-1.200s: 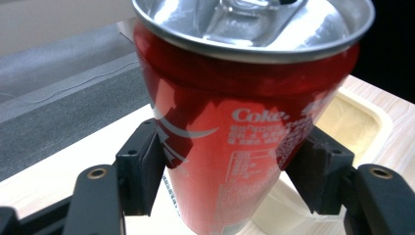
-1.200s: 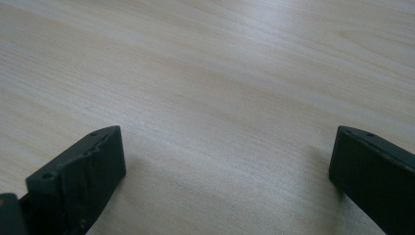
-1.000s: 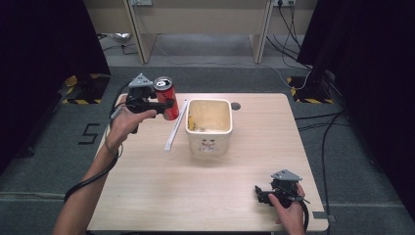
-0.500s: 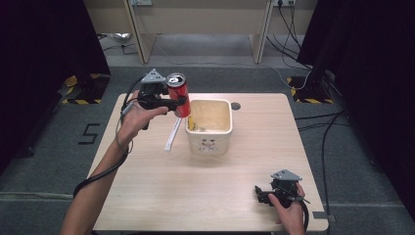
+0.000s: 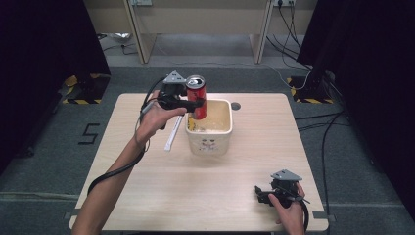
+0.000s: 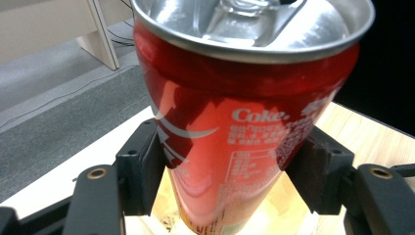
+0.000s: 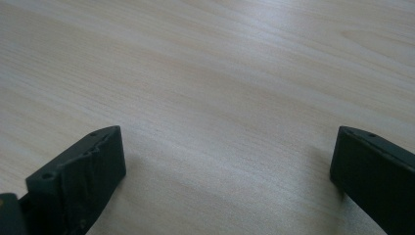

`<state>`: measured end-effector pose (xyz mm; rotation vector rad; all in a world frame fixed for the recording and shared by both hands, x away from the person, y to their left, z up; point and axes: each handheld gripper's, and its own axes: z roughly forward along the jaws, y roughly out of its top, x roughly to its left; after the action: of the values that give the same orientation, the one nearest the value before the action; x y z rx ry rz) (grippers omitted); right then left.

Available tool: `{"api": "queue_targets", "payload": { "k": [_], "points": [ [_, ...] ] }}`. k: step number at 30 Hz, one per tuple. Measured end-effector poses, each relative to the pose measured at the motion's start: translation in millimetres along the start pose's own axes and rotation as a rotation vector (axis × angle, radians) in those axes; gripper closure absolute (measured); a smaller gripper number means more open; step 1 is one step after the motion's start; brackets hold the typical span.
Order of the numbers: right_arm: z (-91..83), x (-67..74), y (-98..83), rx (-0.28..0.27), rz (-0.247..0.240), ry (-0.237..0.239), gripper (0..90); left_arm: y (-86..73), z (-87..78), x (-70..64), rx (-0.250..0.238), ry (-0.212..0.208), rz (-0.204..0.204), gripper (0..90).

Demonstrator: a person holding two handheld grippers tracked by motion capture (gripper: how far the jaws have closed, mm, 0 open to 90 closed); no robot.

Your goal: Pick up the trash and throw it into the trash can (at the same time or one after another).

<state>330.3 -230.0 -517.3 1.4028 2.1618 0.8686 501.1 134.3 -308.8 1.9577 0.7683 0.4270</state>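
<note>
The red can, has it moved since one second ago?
Yes. The red can, held by the left gripper, went rightward, from beside the cream tub to above its left rim.

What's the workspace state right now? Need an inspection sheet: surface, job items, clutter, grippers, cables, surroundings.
Surface: light wooden table, round grommet hole near the far edge.
Job's things: red Coke aluminium can, opened, upright, held off the table over the near-left rim of the cream square plastic tub; yellowish bits lie in the tub.
Clutter: white flat stick lying left of the tub.
Grippers: left gripper clamped on the can's sides; right gripper open, low over bare wood at the near-right corner.
Cables: black cable along the left forearm; more cables on the floor far and right of the table.
Surroundings: grey carpet, beige desk legs, black curtains, yellow-black striped tape.
</note>
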Motion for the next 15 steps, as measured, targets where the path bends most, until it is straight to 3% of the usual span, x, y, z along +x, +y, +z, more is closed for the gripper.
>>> {"api": "queue_targets", "payload": {
  "k": [15],
  "points": [
    [0.2, 0.4, -0.1, -0.002, -0.004, 0.007, 0.3, -15.8, 36.7, 7.8, 0.050, 0.030, -0.022, 34.4]
  ]
}}
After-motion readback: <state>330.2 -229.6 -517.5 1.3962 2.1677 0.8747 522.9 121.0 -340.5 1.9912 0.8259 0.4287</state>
